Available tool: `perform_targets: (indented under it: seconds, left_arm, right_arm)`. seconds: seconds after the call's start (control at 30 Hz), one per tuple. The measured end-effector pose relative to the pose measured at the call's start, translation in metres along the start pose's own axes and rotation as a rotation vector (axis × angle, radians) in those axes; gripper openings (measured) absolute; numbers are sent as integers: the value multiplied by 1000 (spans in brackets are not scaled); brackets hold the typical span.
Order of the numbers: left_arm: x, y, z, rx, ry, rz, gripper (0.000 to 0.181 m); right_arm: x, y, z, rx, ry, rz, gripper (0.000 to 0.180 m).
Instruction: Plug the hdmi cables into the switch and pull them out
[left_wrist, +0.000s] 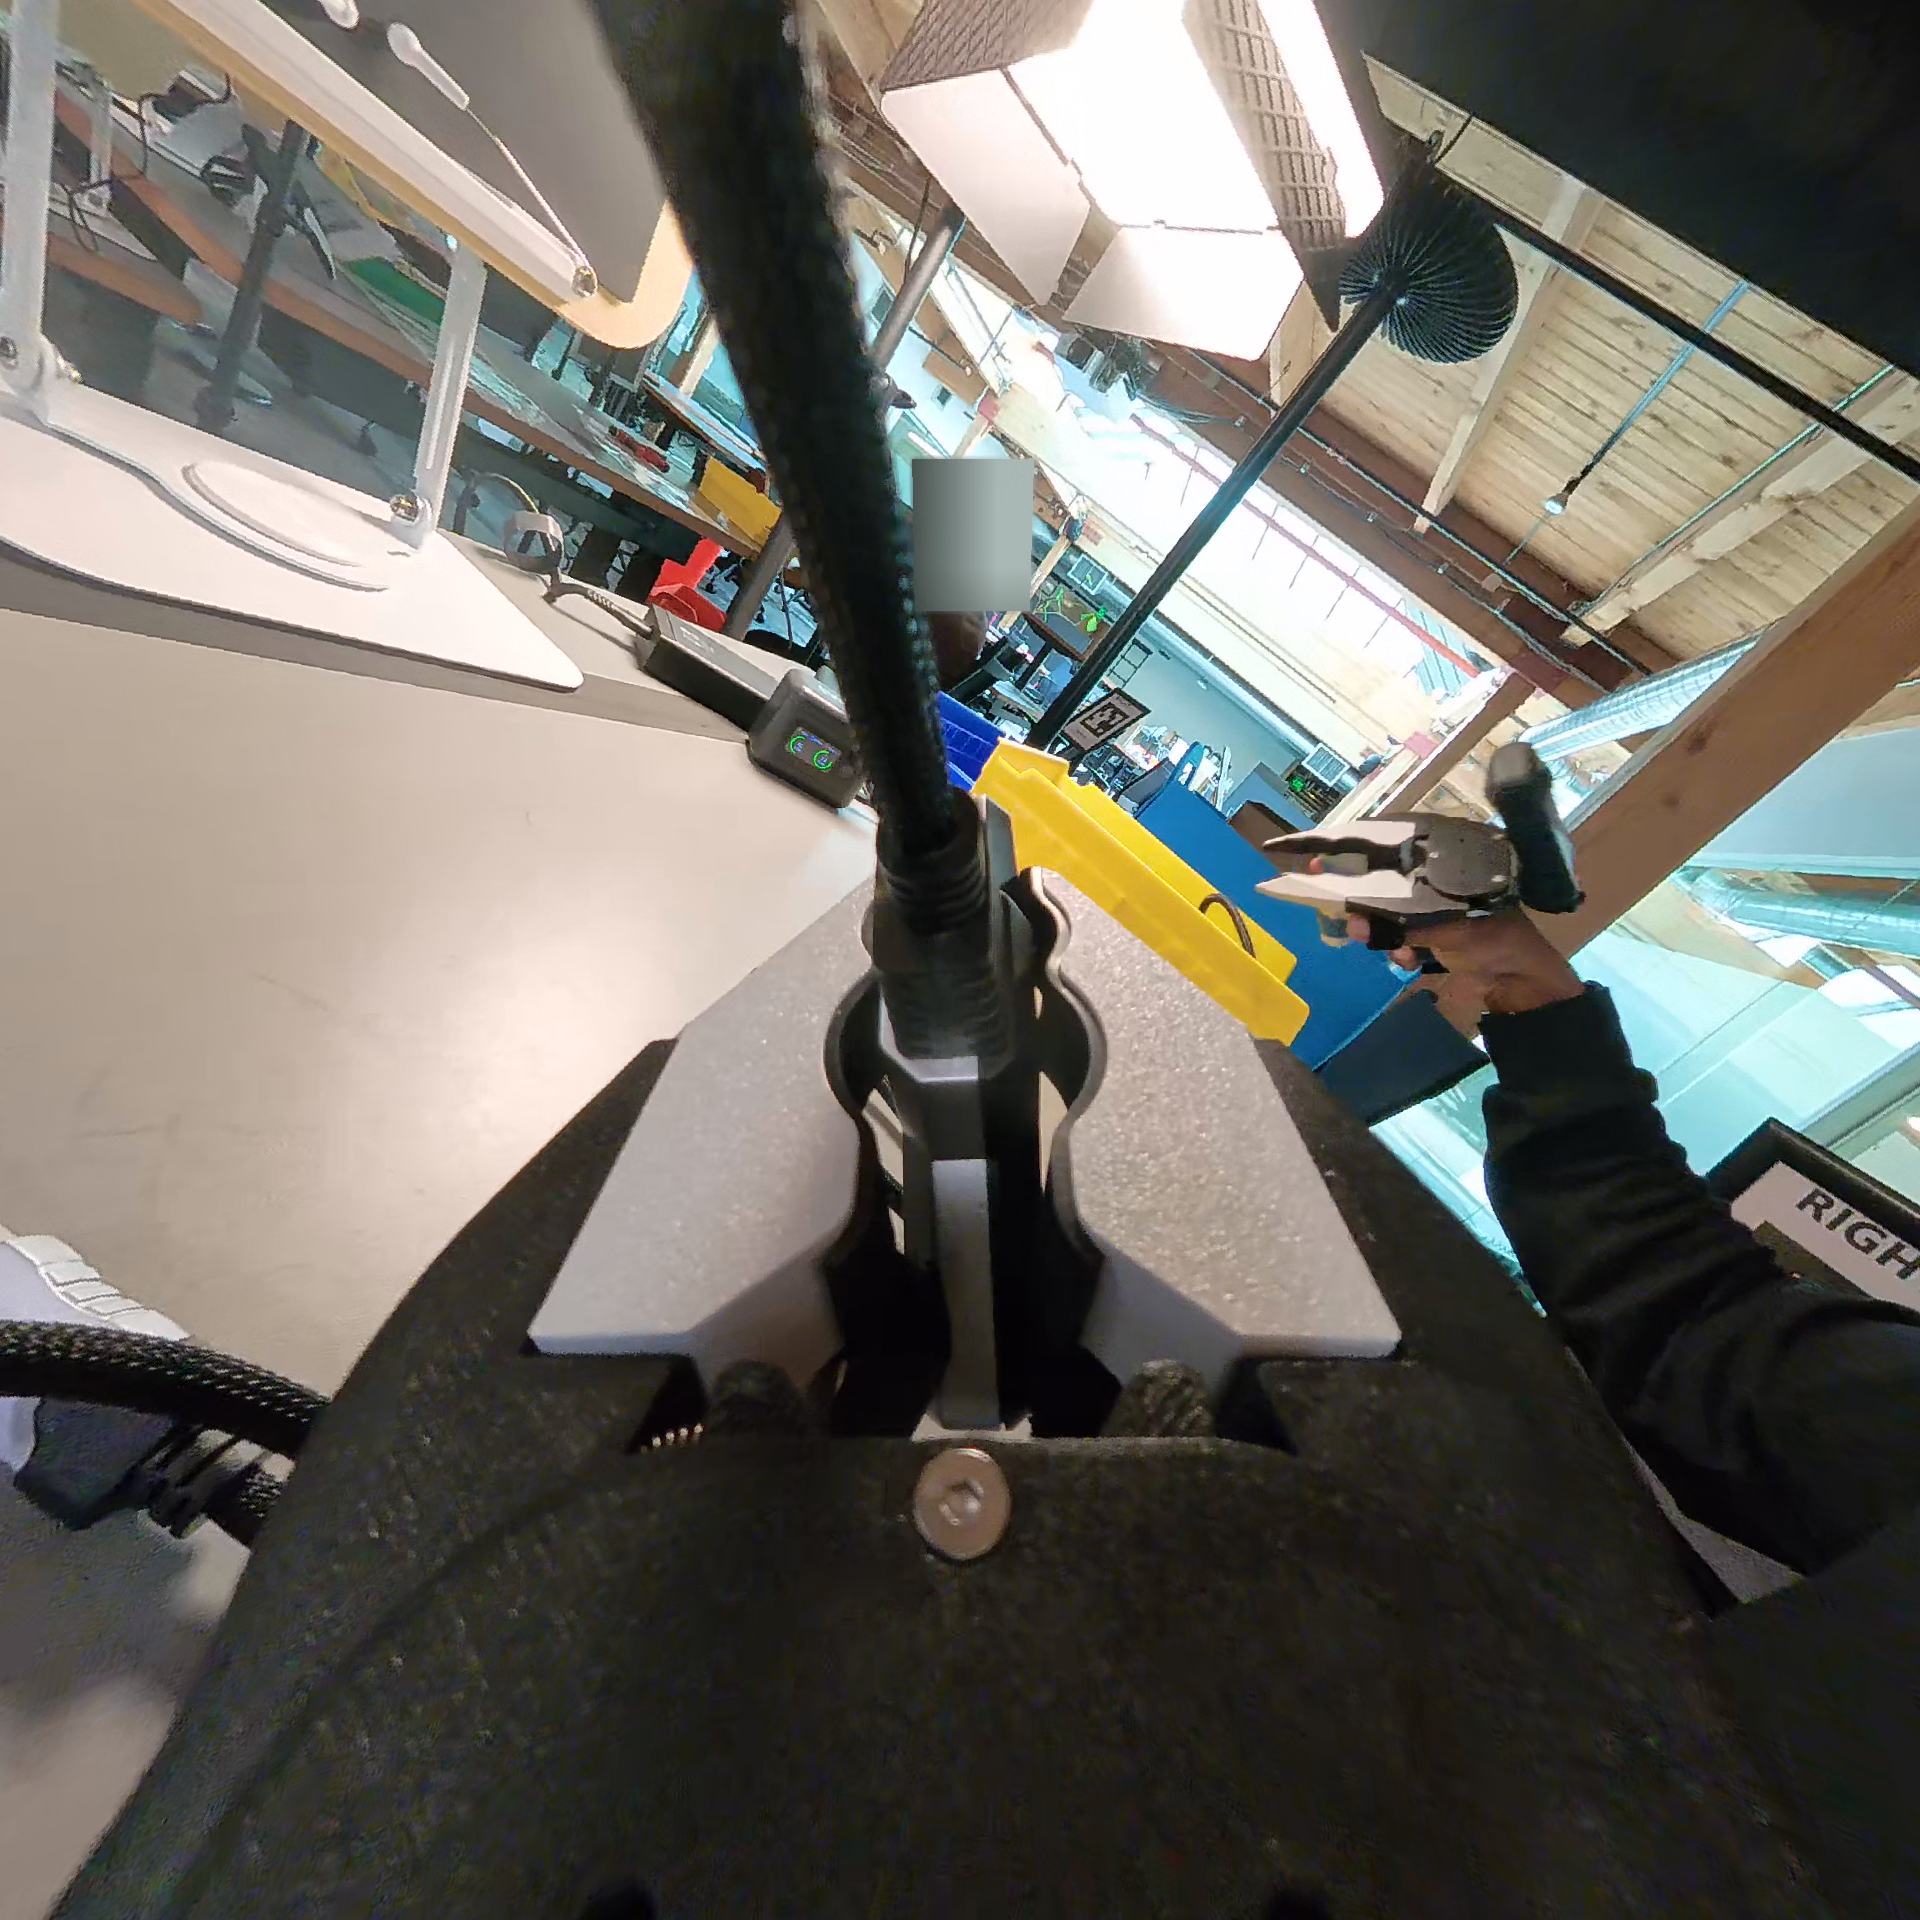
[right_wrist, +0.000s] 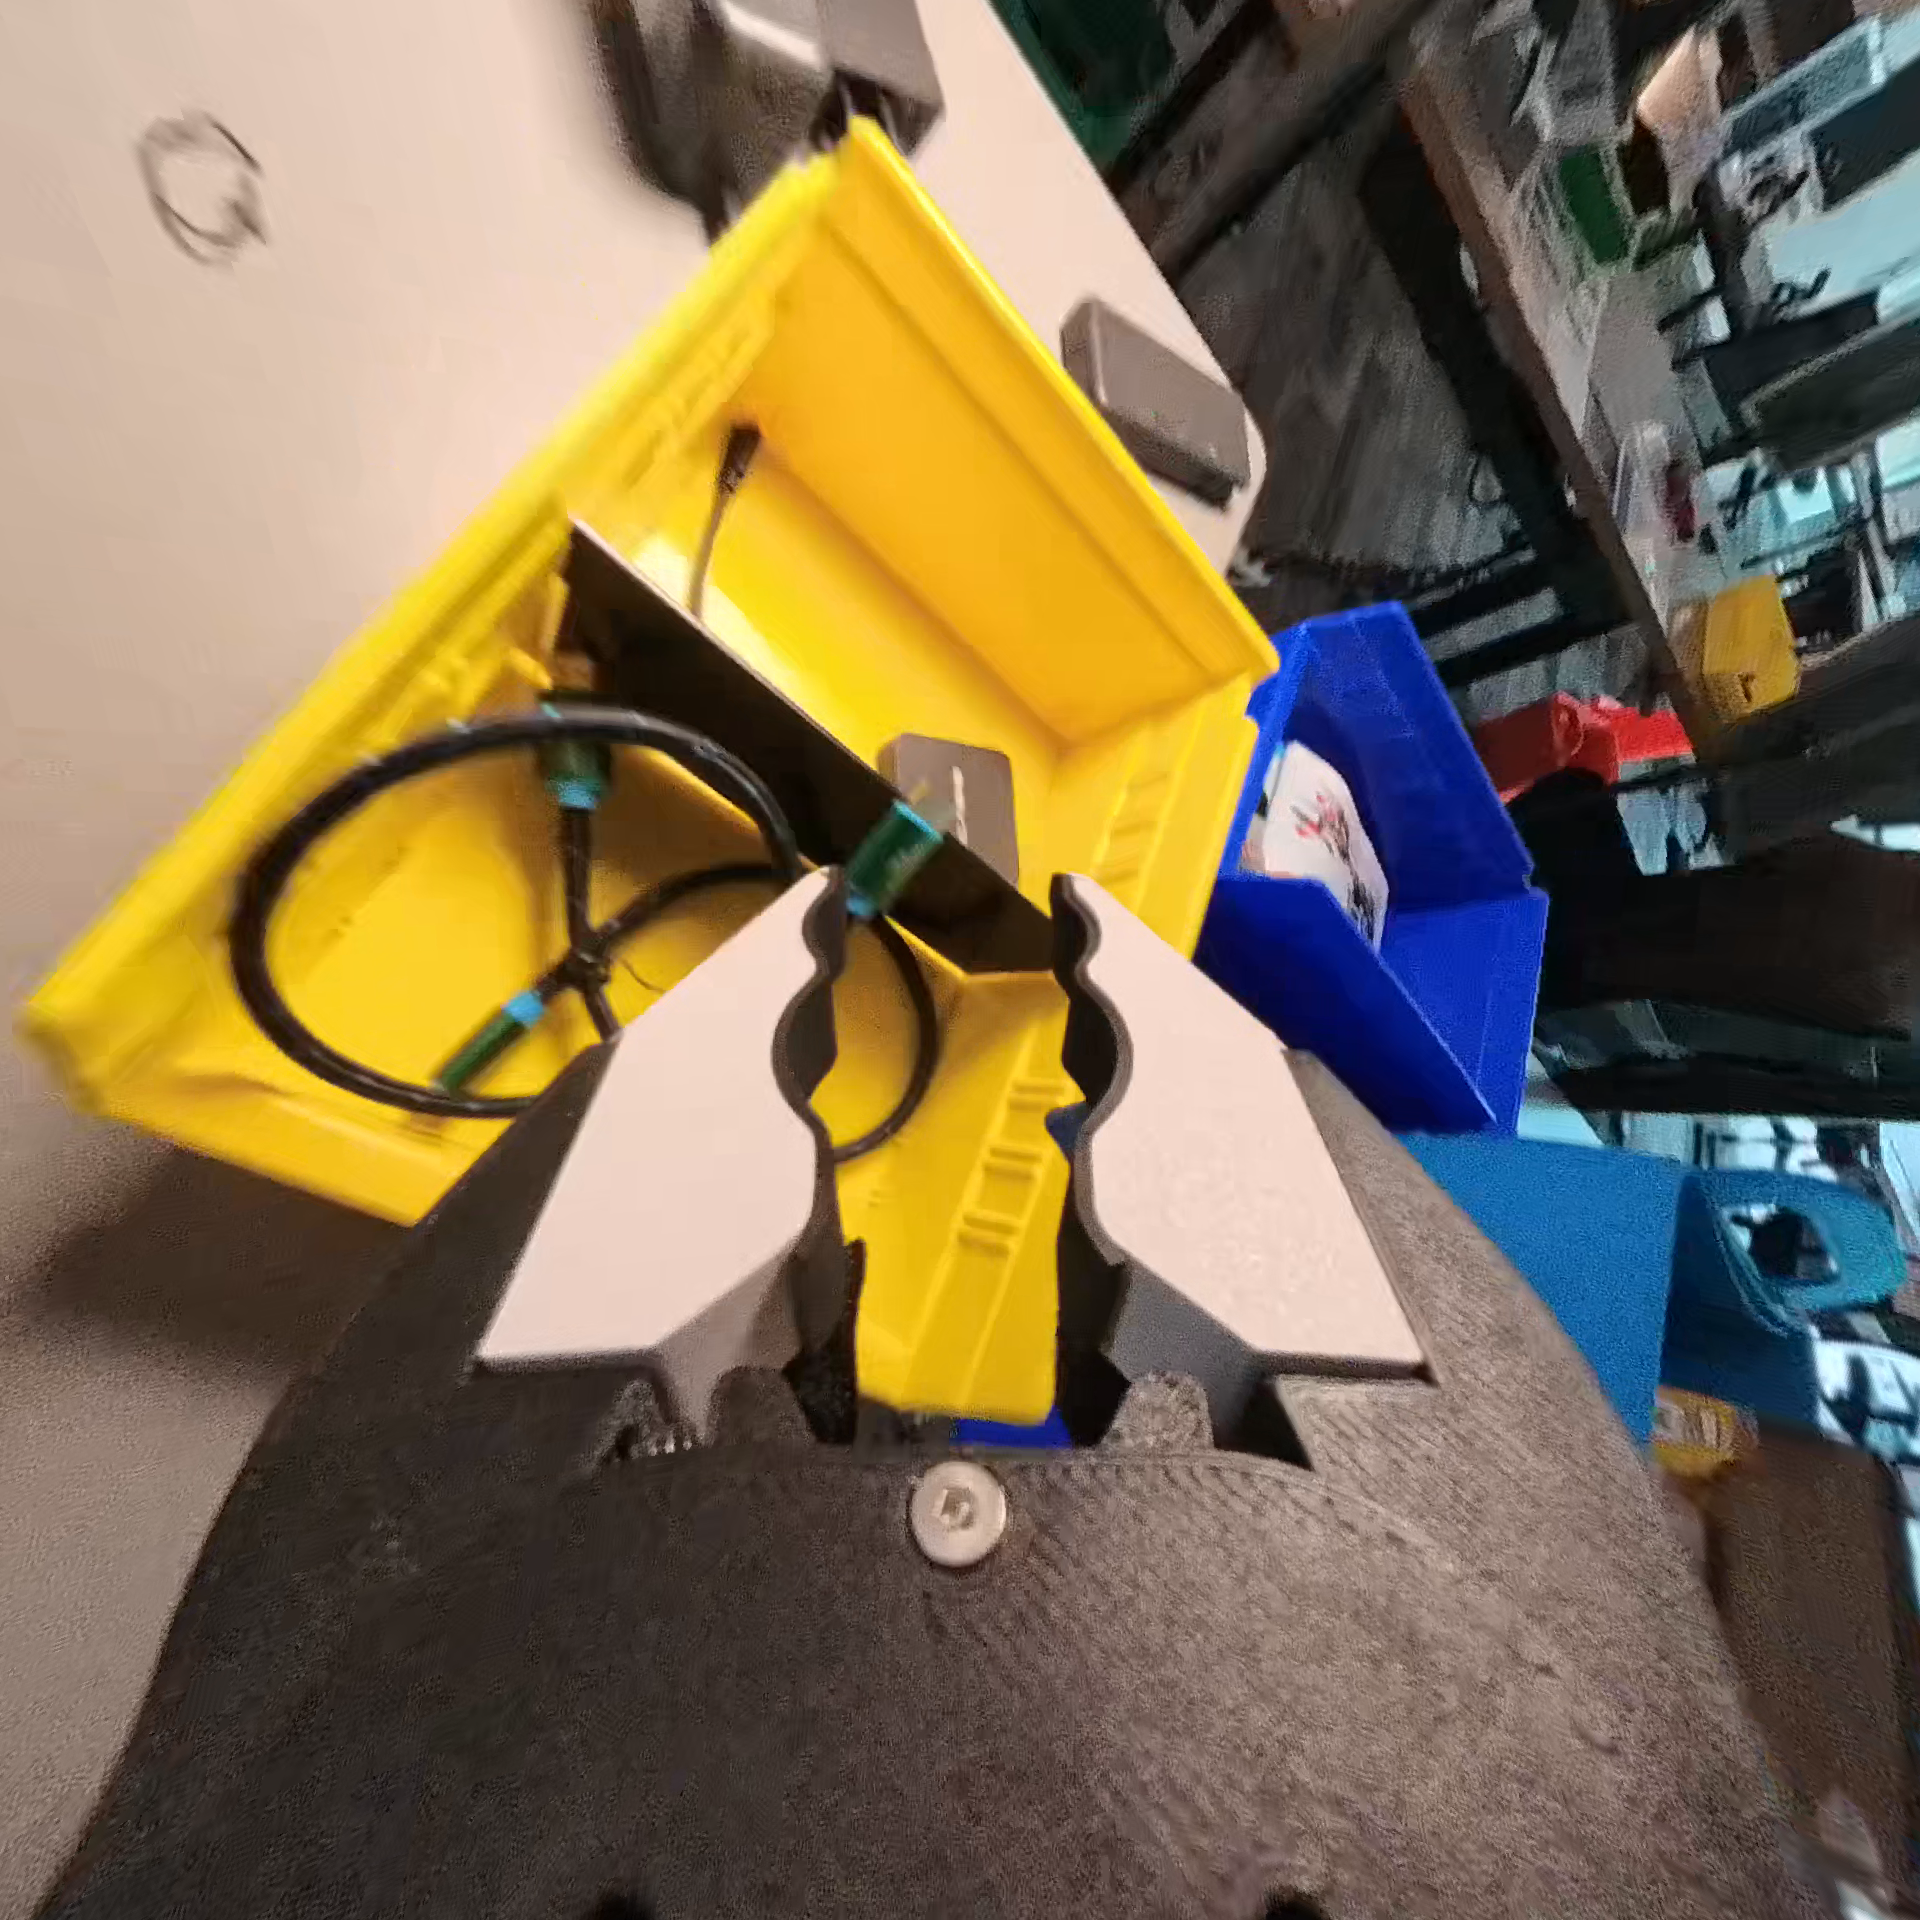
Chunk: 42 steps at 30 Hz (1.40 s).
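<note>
Our left hand-held gripper (left_wrist: 961, 1039) is clamped on the black moulded plug (left_wrist: 940, 997) of a thick black braided HDMI cable (left_wrist: 800, 416), whose cord rises from between the grey fingers toward the top of the left wrist view. We hold it above the pale grey tabletop (left_wrist: 312, 935), tilted so that the ceiling beams and a bright panel lamp (left_wrist: 1143, 135) fill the upper part of that view. Another stretch of braided black cable (left_wrist: 156, 1382) lies at the lower left edge.

Our right hand-held gripper (right_wrist: 940, 904), seen also farther off in the left wrist view (left_wrist: 1288, 868), has its two grey fingers apart with nothing between them. It hangs over a yellow plastic bin (right_wrist: 935, 436) that sits on the tabletop. A black divider plate (right_wrist: 748, 727) splits the bin; on the near side lies a thin black coiled cable (right_wrist: 343, 810) with green plugs, and a small grey box (right_wrist: 961, 800) leans against the divider's far end. We cannot tell whether that box is the switch. Just beside the yellow bin stands a blue plastic bin (right_wrist: 1382, 977). Two dark grey charger blocks (left_wrist: 805, 738) rest near the tabletop's far edge.
</note>
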<state>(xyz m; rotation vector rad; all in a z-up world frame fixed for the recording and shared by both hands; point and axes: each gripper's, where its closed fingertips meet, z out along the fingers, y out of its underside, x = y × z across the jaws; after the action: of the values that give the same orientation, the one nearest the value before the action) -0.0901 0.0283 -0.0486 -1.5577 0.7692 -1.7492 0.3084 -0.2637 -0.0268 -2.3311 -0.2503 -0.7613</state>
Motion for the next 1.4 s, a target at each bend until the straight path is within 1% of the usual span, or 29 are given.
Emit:
perform_targets:
  seconds: [0.03,0.1,0.17,0.27,0.33,0.37,0.4,0.47,0.53,0.63,0.67,0.7,0.77,0.83,0.93,1.1,1.3,1.4]
  left_arm:
    - [0,0,0,0,0,-4,20]
    - [1,1,1,-1,0,-3,20]
    - [1,2,2,-2,-2,-4,20]
    - [0,2,1,13,-1,-17,20]
    - [-1,1,0,22,2,-32,20]
    - [-2,1,0,24,3,-39,20]
    - [-3,2,-1,26,3,-48,20]
    - [-6,1,-2,35,5,-69,20]
    - [-7,-1,-3,45,11,-87,20]
    - [-5,0,0,45,32,-113,21]
    - [-4,1,1,42,40,-119,20]
    - [-2,4,4,35,48,-121,21]
    - [1,7,7,26,56,-115,20]
    - [5,8,9,17,72,-116,20]
    - [10,13,11,-17,109,-135,21]
    - [20,20,15,-77,155,-172,31]
    - [26,22,13,-101,184,-215,33]
    - [27,26,13,-121,189,-234,30]
  right_arm:
    - [-17,-23,-3,57,-32,-17,41]
    - [-68,-75,-5,182,-116,-73,41]
    - [-136,-129,-5,323,-240,-136,41]
    - [-252,-202,-8,532,-489,-176,41]
    - [-319,-236,-9,622,-618,-211,41]
    - [-346,-248,-6,641,-649,-245,42]
    - [-368,-257,-1,650,-659,-281,43]
    - [-395,-270,10,657,-645,-324,45]
    - [-404,-279,18,676,-606,-333,44]
    - [-403,-289,19,723,-580,-284,41]
    - [-401,-290,18,741,-567,-272,36]
    - [-399,-290,18,759,-551,-276,27]
    - [-398,-286,16,787,-530,-311,18]
    - [-393,-282,15,812,-504,-318,13]
    - [-380,-278,12,848,-471,-310,12]
    - [-359,-276,14,872,-415,-288,12]
    - [-352,-280,10,918,-361,-285,11]
    - [-347,-281,9,932,-334,-270,11]
